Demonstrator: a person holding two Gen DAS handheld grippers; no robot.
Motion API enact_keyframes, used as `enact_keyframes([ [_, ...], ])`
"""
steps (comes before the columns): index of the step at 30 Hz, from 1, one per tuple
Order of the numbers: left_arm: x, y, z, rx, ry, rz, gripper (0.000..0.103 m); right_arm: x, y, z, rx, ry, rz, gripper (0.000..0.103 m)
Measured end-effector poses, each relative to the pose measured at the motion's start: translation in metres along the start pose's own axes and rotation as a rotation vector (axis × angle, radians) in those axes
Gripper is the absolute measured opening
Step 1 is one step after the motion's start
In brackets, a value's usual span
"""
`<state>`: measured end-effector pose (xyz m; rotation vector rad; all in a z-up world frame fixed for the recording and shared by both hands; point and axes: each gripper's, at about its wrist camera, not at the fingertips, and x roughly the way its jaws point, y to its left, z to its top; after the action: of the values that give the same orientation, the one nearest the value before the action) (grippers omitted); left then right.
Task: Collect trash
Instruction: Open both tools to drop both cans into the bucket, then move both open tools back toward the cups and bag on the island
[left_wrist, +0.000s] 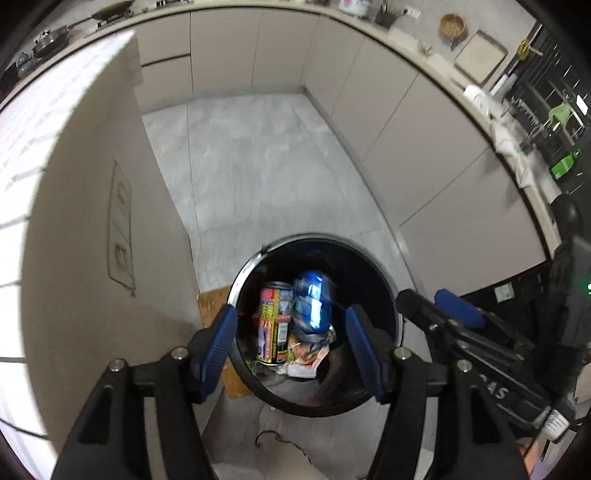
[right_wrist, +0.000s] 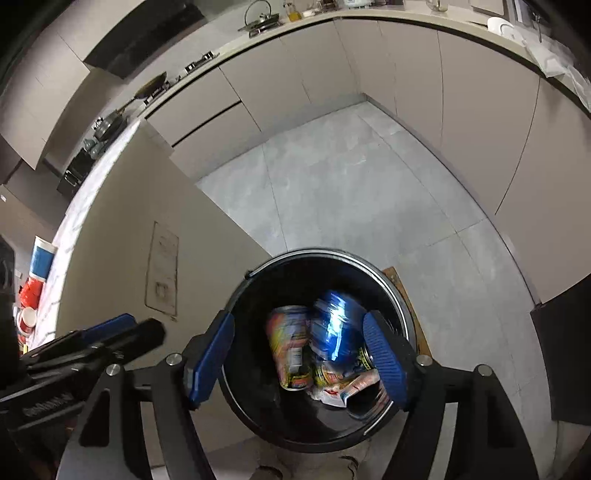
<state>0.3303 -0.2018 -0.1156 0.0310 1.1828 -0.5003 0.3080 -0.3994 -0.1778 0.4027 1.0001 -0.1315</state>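
Kitchen, grey tile floor (right_wrist: 332, 177), beige cabinets at twelve o'clock. My left gripper (left_wrist: 291, 347) and right gripper (right_wrist: 299, 358) both hang spread over the black bin (right_wrist: 258, 417), pads gripping nothing. Inside the bin: blue can (left_wrist: 314, 302) blurred, probably dropping, at one o'clock of the red-yellow can (left_wrist: 273, 325); wrappers (left_wrist: 306, 354) beneath. Held directly overhead, I judge, so drops land inside.

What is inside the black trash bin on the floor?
The trash bin holds a blue can, a red-and-yellow can and crumpled printed wrappers. Whatever lies under them, and the bin's bottom, is covered.
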Motion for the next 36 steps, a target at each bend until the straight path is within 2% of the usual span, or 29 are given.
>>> enact_keyframes([
  [5,-0.047,0.012,-0.002,0.006,-0.069,-0.020,0.063,-0.021,0.018,-0.003,-0.022,-0.035,0.017,0.074],
  [11,-0.098,0.062,-0.006,-0.037,-0.143,-0.042,0.064,-0.050,0.087,0.000,-0.082,-0.088,0.072,0.074],
  [16,-0.144,0.127,-0.019,-0.063,-0.214,0.031,0.064,-0.065,0.168,-0.010,-0.155,-0.121,0.127,0.074],
  [20,-0.177,0.193,-0.040,-0.133,-0.251,0.077,0.067,-0.063,0.236,-0.025,-0.209,-0.122,0.164,0.075],
  [27,-0.211,0.303,-0.080,-0.241,-0.272,0.154,0.068,-0.045,0.353,-0.063,-0.284,-0.109,0.209,0.075],
  [32,-0.227,0.363,-0.094,-0.314,-0.279,0.204,0.068,-0.031,0.408,-0.081,-0.326,-0.084,0.235,0.075],
  [36,-0.230,0.395,-0.096,-0.370,-0.279,0.239,0.068,-0.021,0.439,-0.082,-0.369,-0.060,0.246,0.075],
])
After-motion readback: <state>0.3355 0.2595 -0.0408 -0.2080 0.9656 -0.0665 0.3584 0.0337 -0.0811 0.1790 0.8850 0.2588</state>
